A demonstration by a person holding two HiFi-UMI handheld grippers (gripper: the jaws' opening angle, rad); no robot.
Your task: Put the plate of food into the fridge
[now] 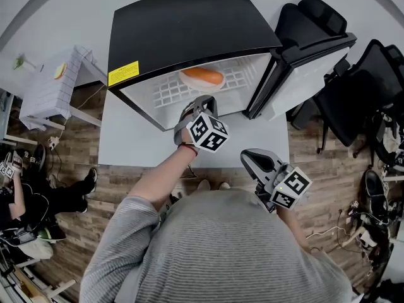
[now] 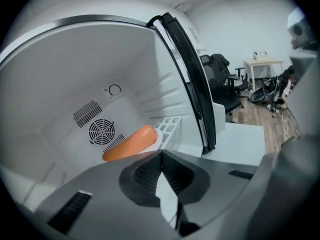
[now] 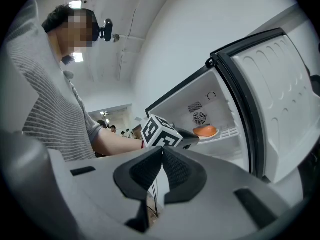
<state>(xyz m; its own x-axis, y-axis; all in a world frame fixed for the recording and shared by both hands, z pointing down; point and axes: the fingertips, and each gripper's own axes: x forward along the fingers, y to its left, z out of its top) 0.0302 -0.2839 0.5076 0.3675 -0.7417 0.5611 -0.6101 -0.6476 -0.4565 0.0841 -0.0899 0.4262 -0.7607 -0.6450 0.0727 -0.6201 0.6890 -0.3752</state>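
The black mini fridge (image 1: 189,24) stands open on a grey table (image 1: 126,144), its door (image 1: 297,74) swung to the right. On the white wire shelf (image 1: 170,92) inside lies a white plate (image 2: 157,136) with a long orange piece of food (image 1: 202,76) (image 2: 131,143) (image 3: 205,131). My left gripper (image 1: 191,110) (image 2: 161,154) hovers just in front of the fridge opening, shut with nothing between its pads and apart from the plate. My right gripper (image 1: 250,158) (image 3: 162,150) is held low near my body, shut and empty. The left gripper's marker cube (image 3: 160,131) shows in the right gripper view.
Black office chairs (image 1: 328,62) crowd the floor right of the fridge door. A white rack (image 1: 53,87) stands at the left, with a seated person (image 1: 38,201) near it. Cables (image 1: 372,213) litter the wooden floor at the right.
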